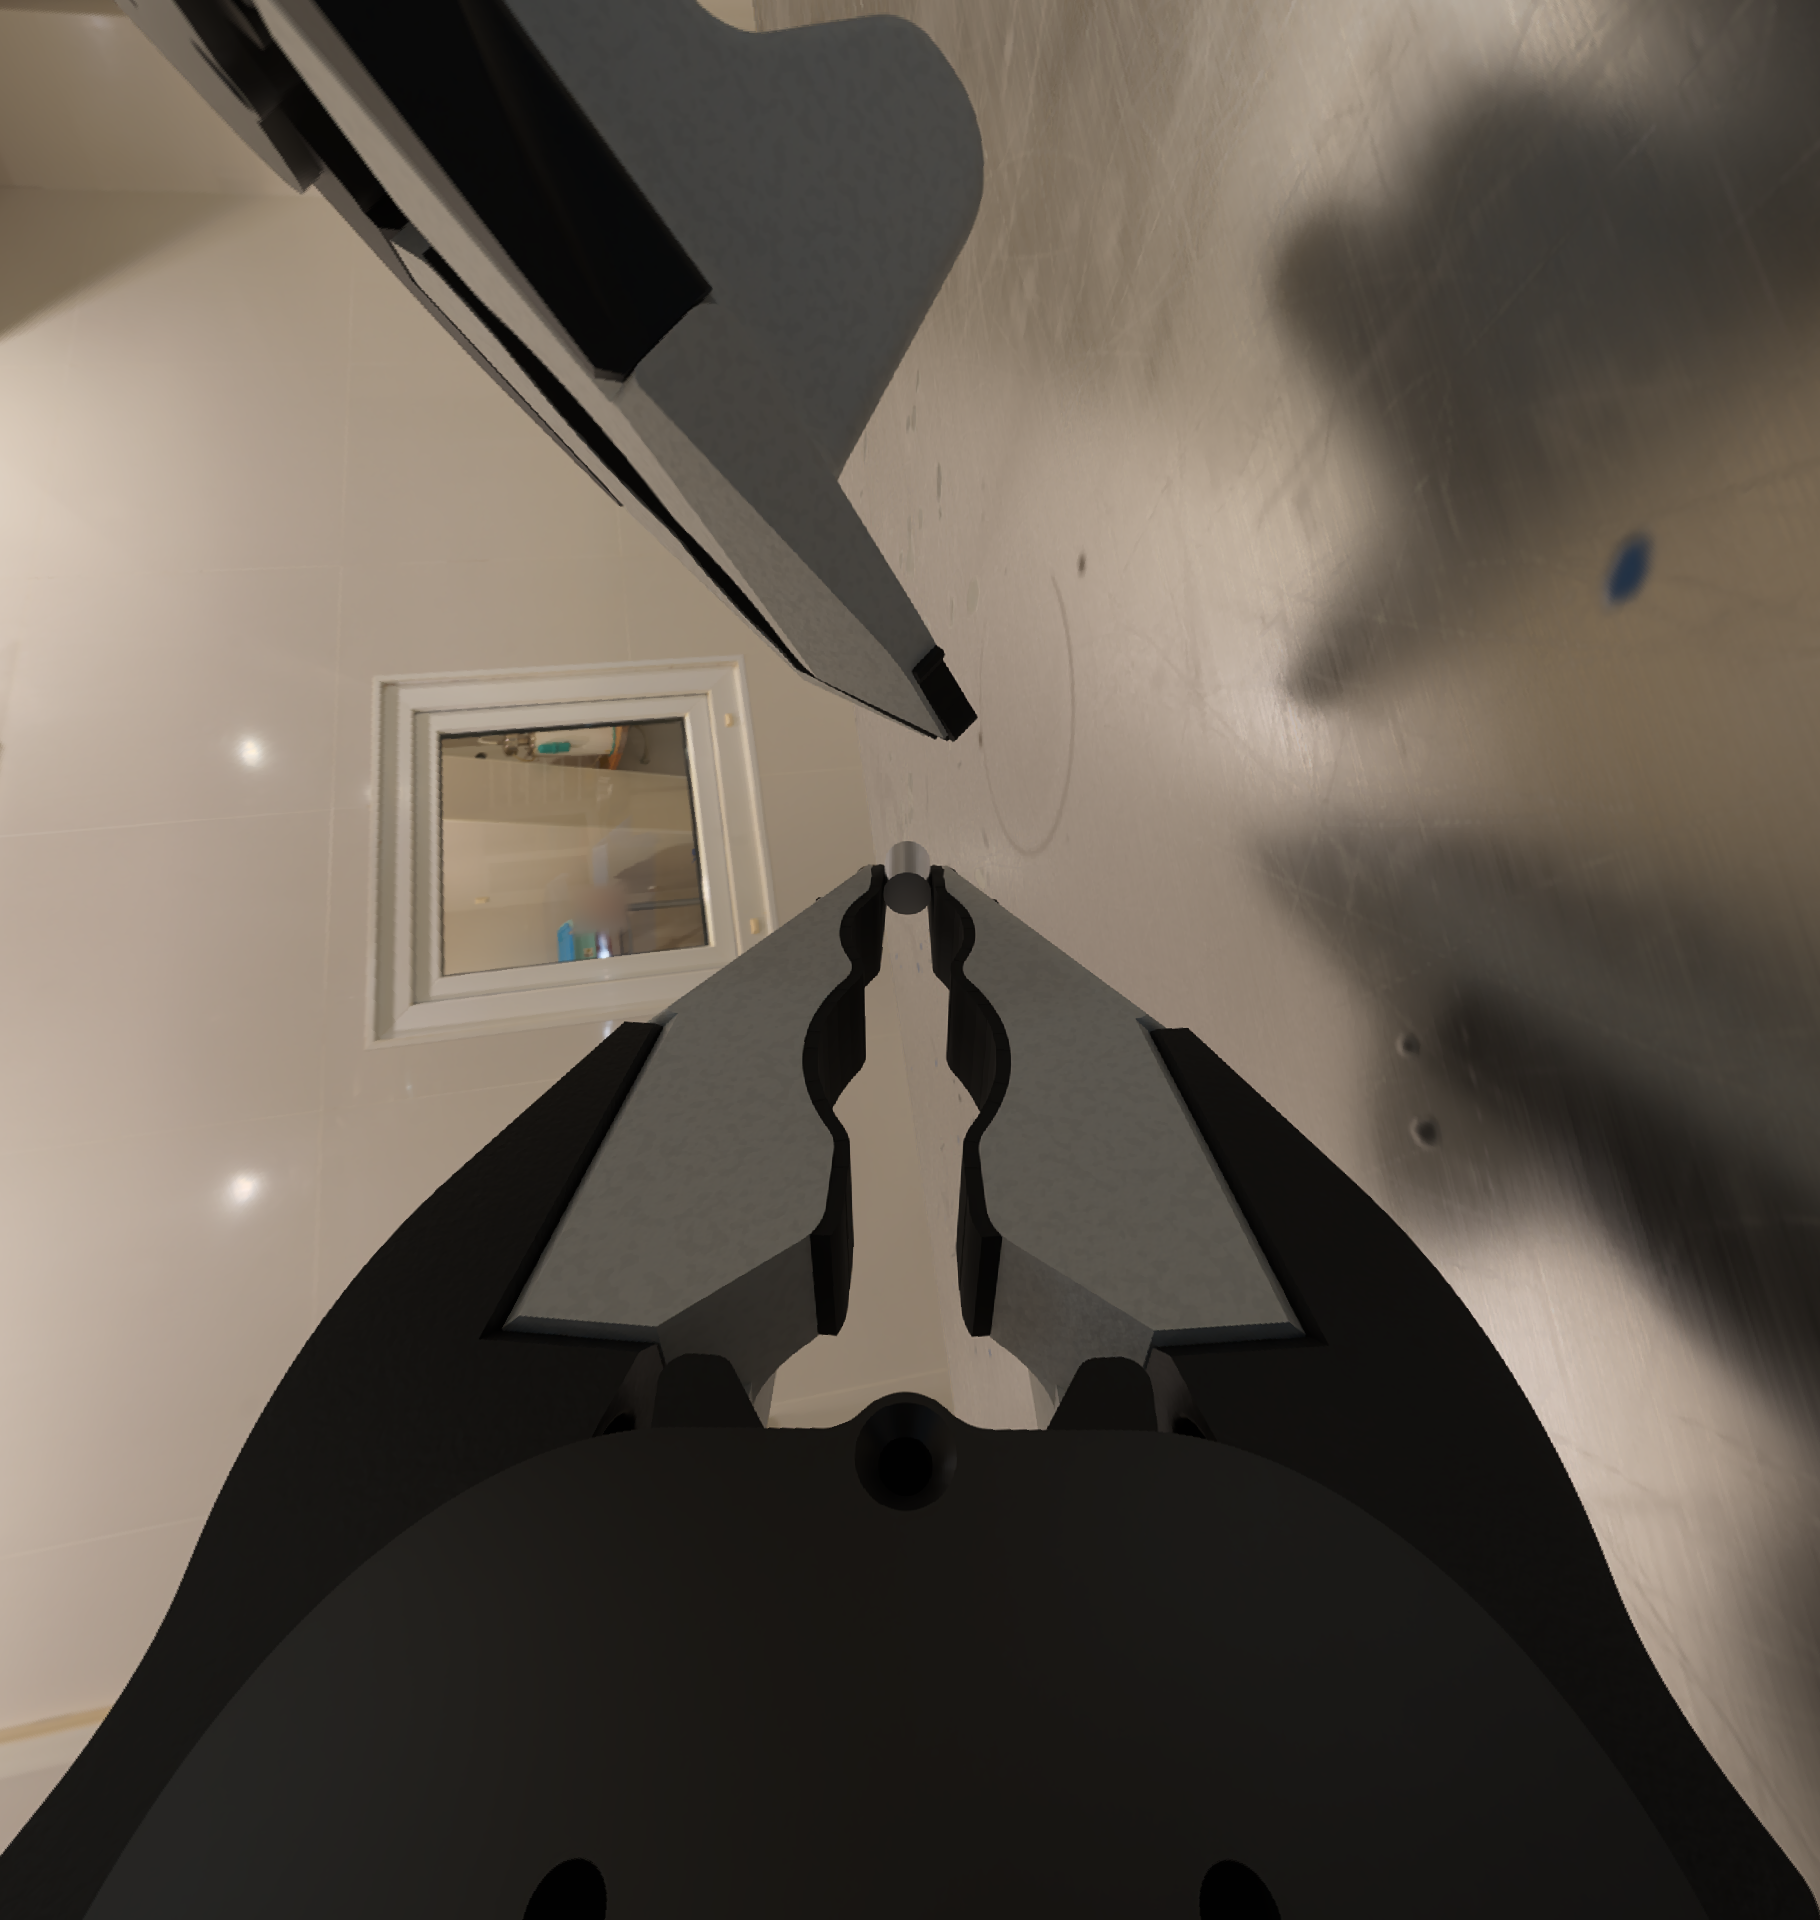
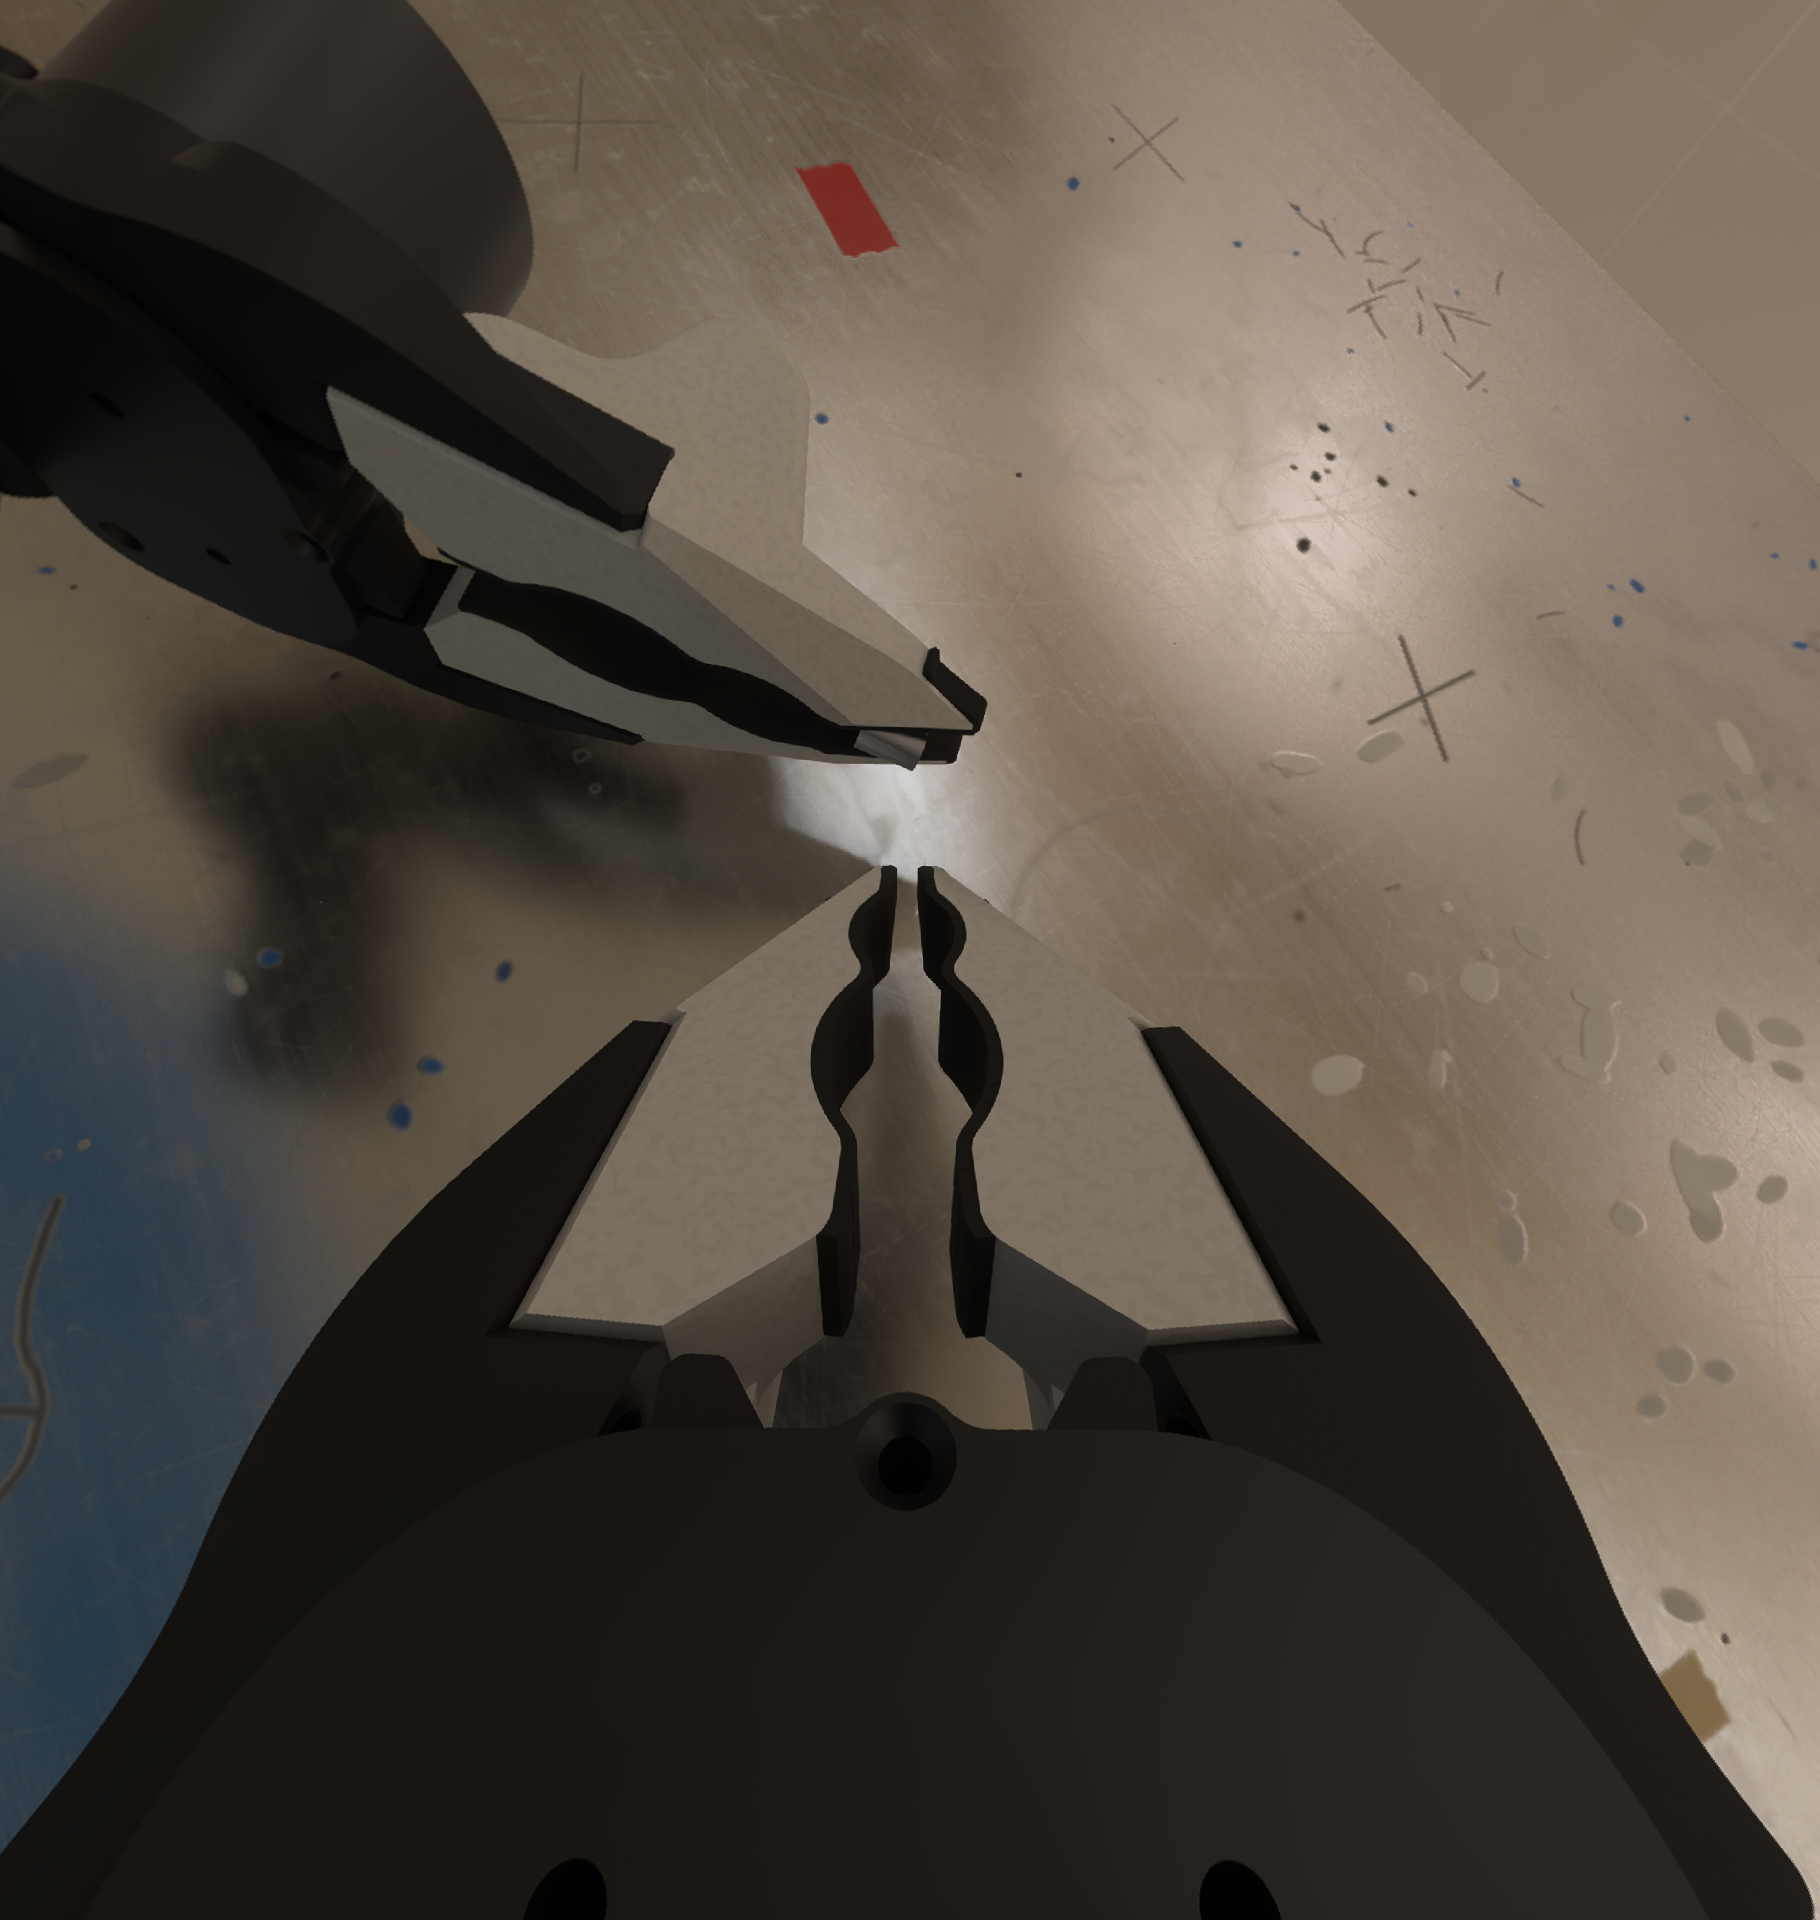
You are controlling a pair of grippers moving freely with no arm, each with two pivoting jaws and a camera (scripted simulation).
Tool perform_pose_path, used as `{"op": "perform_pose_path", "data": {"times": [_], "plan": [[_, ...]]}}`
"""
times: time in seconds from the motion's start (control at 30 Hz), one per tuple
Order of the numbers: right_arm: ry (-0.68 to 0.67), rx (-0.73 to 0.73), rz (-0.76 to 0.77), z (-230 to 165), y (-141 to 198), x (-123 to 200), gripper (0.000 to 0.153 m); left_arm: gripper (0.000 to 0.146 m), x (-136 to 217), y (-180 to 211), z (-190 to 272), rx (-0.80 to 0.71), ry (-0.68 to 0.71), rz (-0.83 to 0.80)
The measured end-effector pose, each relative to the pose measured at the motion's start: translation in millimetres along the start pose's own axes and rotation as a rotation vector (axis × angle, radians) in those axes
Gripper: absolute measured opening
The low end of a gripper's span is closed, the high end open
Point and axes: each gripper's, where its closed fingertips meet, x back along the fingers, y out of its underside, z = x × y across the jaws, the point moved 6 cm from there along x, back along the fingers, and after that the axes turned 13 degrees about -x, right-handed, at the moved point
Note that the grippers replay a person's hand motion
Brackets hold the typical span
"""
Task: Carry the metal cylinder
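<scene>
Beneath both grippers lies a scratched, dull metal table (image 2: 1249, 582), flecked with blue and pale paint, one red tape strip (image 2: 846, 210) on it; a white-framed window (image 1: 568, 852) sits in the cream wall. One small metal cylinder (image 1: 905, 891) is pinched at the left gripper's (image 1: 905, 896) tips. The right gripper (image 2: 904, 883) is nearly closed, holding nothing.

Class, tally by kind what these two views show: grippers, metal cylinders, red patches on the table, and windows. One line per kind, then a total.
Grippers: 2, the left gripper and the right gripper
Metal cylinder: 1, held at the left gripper's tips
Red patch: 1
Window: 1
Total: 5
</scene>
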Motion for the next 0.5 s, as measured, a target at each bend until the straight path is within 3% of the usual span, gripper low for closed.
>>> {"op": "perform_pose_path", "data": {"times": [0.13, 0.27, 0.4, 0.5], "plan": [[-0.027, 0.025, 0.047, -0.7, -1.1, 4.3, 0.005, 0.007, 2.0, 3.1, -5.0, 0.063, -0.004, 0.047], [0.043, 0.029, 0.182, 14.6, -8.7, 24.5, 0.013, 0.007, 1.1, 18.0, -15.4, 0.164, -0.011, 0.031], [0.156, -0.046, 0.310, 57.0, -9.0, 49.1, 0.021, 0.007, -3.5, 39.7, -21.8, 0.323, 0.015, 0.025], [0.334, -0.107, 0.381, 100.7, -3.7, 64.8, 0.021, 0.007, -6.8, 56.9, -26.4, 0.456, 0.024, 0.019]]}}
